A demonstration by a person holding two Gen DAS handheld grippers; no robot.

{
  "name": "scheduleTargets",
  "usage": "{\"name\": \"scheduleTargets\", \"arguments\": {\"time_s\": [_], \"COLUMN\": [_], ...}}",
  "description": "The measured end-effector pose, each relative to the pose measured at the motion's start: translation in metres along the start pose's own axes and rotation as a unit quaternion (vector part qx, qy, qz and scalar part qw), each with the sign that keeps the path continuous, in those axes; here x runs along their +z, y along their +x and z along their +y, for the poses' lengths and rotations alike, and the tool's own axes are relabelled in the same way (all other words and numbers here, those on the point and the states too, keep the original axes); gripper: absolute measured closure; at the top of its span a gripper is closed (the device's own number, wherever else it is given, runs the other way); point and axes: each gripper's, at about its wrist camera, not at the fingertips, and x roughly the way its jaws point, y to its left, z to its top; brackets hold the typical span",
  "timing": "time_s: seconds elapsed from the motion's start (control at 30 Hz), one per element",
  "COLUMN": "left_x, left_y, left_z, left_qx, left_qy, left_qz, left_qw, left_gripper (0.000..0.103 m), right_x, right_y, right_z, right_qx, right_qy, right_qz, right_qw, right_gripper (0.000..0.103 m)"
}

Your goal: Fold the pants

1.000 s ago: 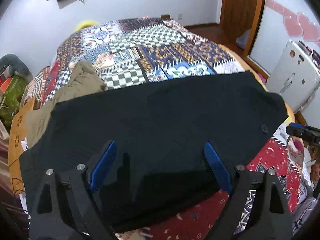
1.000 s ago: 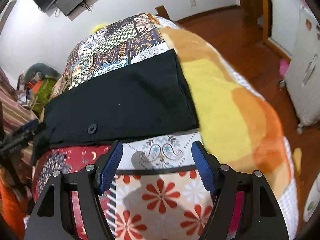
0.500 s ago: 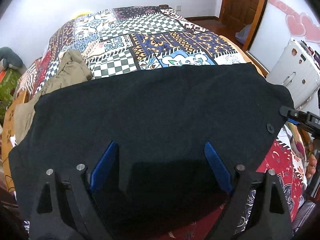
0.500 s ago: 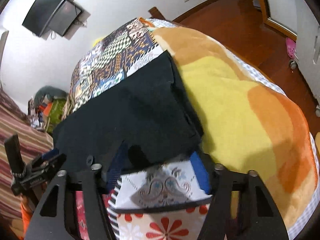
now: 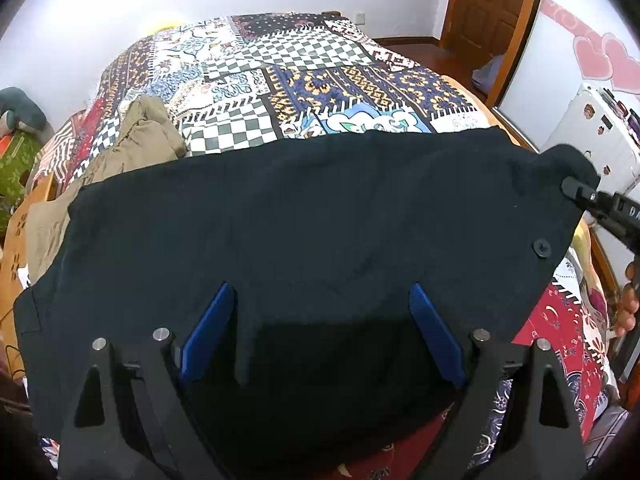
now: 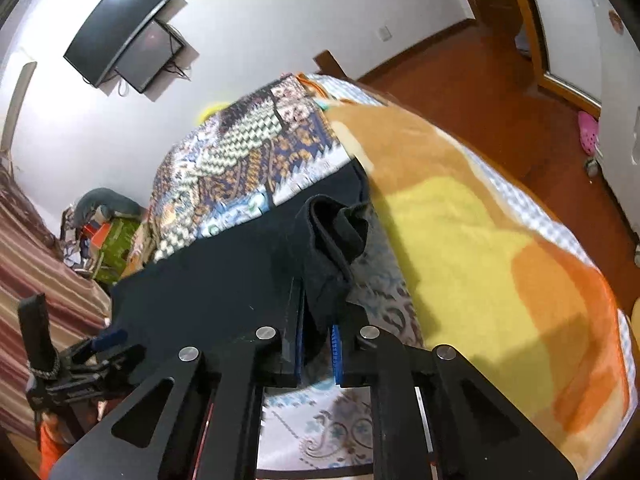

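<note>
Black pants lie spread across the bed, a button showing near their right end. My left gripper hovers open over the near edge of the cloth, nothing between its blue pads. My right gripper has its jaws closing tight, and the pads pinch a bunched corner of the pants, which stands up off the bed. In the left wrist view the right gripper shows at the pants' raised far-right corner. The left gripper appears low on the left in the right wrist view.
A patchwork quilt covers the bed; a crumpled khaki garment lies at its left. A yellow and orange blanket drapes the right side. A white cabinet and a wooden door stand to the right.
My right gripper went from wide open to shut on the pants' corner, and that corner has risen off the bed. The left gripper stays open over the cloth.
</note>
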Motion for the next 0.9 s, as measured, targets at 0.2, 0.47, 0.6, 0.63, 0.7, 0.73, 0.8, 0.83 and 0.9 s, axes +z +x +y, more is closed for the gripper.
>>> {"name": "scheduleTargets", "arguments": {"time_s": [0.2, 0.47, 0.6, 0.63, 0.7, 0.73, 0.8, 0.83, 0.9], "left_x": [-0.001, -0.013, -0.030, -0.033, -0.045, -0.051, -0.063, -0.069, -0.084], "left_y": [-0.021, -0.060, -0.078, -0.081, -0.089, -0.093, -0.099, -0.102, -0.107], "left_z": [0.015, 0.069, 0.103, 0.109, 0.124, 0.133, 0.149, 0.156, 0.173], "left_qx": [0.007, 0.020, 0.032, 0.035, 0.043, 0.048, 0.056, 0.060, 0.070], "left_qy": [-0.017, -0.079, -0.110, -0.116, -0.131, -0.140, -0.157, -0.166, -0.186], "left_qz": [-0.030, -0.076, -0.097, -0.100, -0.108, -0.112, -0.117, -0.119, -0.122], "left_qw": [0.9994, 0.9938, 0.9886, 0.9876, 0.9845, 0.9827, 0.9792, 0.9772, 0.9726], "left_gripper": [0.013, 0.013, 0.013, 0.013, 0.013, 0.013, 0.013, 0.013, 0.013], "right_x": [0.020, 0.044, 0.050, 0.052, 0.054, 0.054, 0.054, 0.053, 0.049], "right_y": [-0.010, -0.013, -0.009, -0.007, -0.005, -0.003, 0.001, 0.006, 0.012], "right_z": [0.025, 0.080, 0.111, 0.122, 0.140, 0.150, 0.169, 0.184, 0.206], "right_qx": [0.014, 0.051, 0.069, 0.075, 0.081, 0.084, 0.092, 0.098, 0.108], "right_qy": [-0.026, -0.068, -0.093, -0.102, -0.121, -0.130, -0.150, -0.164, -0.186], "right_qz": [-0.026, -0.055, -0.061, -0.061, -0.062, -0.061, -0.058, -0.054, -0.047], "right_qw": [0.999, 0.995, 0.991, 0.990, 0.987, 0.986, 0.983, 0.980, 0.975], "right_gripper": [0.095, 0.095, 0.095, 0.095, 0.095, 0.095, 0.095, 0.095, 0.095]}}
